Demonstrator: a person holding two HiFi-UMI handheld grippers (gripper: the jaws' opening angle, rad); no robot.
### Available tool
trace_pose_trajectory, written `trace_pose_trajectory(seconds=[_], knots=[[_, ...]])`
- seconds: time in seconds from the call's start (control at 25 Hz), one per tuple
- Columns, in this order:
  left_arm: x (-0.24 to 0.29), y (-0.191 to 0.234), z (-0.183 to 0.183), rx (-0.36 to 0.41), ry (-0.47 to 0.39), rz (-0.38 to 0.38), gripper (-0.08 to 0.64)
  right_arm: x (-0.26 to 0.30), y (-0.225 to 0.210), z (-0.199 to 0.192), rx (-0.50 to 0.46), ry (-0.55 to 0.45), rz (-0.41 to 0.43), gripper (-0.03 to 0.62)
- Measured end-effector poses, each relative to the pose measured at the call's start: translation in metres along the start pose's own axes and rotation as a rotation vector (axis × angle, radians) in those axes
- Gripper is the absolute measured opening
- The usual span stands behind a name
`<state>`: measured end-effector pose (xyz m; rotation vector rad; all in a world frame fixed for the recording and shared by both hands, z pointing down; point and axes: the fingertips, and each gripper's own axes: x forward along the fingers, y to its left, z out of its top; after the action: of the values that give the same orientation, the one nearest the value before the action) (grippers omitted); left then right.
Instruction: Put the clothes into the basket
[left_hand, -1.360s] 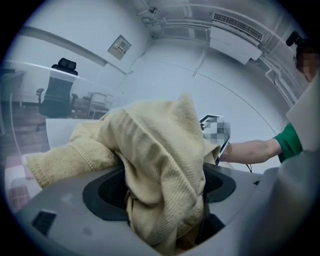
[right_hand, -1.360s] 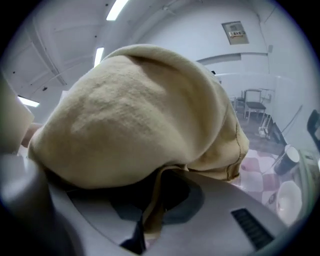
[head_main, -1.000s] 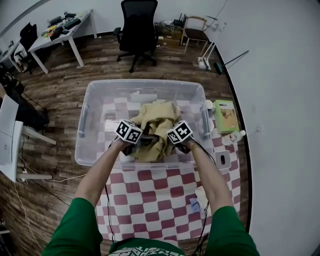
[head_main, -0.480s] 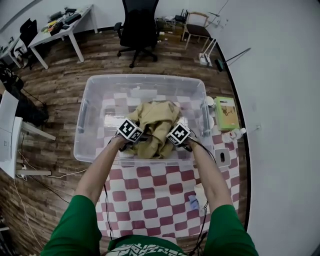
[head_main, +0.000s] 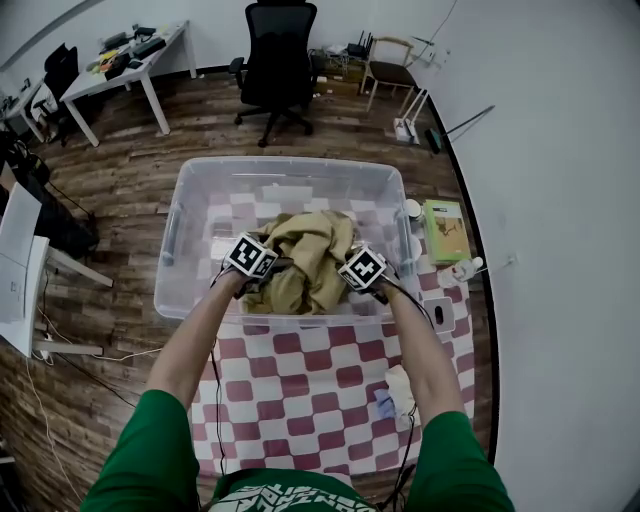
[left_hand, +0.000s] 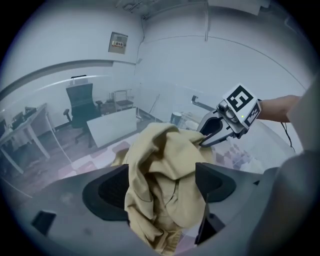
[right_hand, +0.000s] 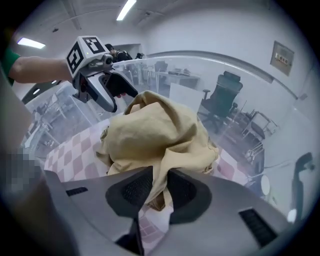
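**Nearly in: tan garment slung between two grippers, low in the basket**

Seemingly the hold is split between both sides so that the bundle goes down spread out and clear of the walls. At the garment's 9 o'clock, the left gripper (left_hand: 162, 187) has its jaws set wide and packed with a thick wad of the tan garment (head_main: 310, 262). Cloth fills the whole gap and spills below the pads, so I judge it clamped rather than loose.

The garment is inside the clear plastic basket (head_main: 176, 235), towards 6 o'clock of its floor and close to the near wall. Whether its underside rests on the bottom I cannot tell.

At the garment's 3 o'clock, the right gripper (right_hand: 159, 190) pinches only a thin fold. Its jaws have just been opening, yet the fold touches both pads. That easing reads as the start of a release.

The garment is a soft, crumpled heap of plain tan fabric with seams showing. It is bunched high in the middle, with tails drooping under each gripper. It looks limp and light, so it should slump where it is let go. Under the basket lies a red-and-white checked cloth (head_main: 320, 375).
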<state>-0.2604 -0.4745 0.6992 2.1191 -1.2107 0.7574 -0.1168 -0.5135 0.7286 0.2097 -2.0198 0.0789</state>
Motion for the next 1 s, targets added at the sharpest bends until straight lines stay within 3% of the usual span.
trace_pose_trajectory(seconds=[0.36,0.64,1.0], knots=[[-0.045,-0.033,0.050,0.078,-0.111,0.015,0.416,-0.053,-0.001,0.007,-0.056,0.007,-0.104,0.095],[-0.100,-0.069,0.090,0.116,-0.251,0.013,0.410,-0.131,0.008,0.054,-0.018,-0.209,-0.191,0.094],[-0.186,-0.131,0.116,0.100,-0.473,0.002,0.119,-0.250,0.081,0.090,0.029,-0.523,-0.248,0.014]])
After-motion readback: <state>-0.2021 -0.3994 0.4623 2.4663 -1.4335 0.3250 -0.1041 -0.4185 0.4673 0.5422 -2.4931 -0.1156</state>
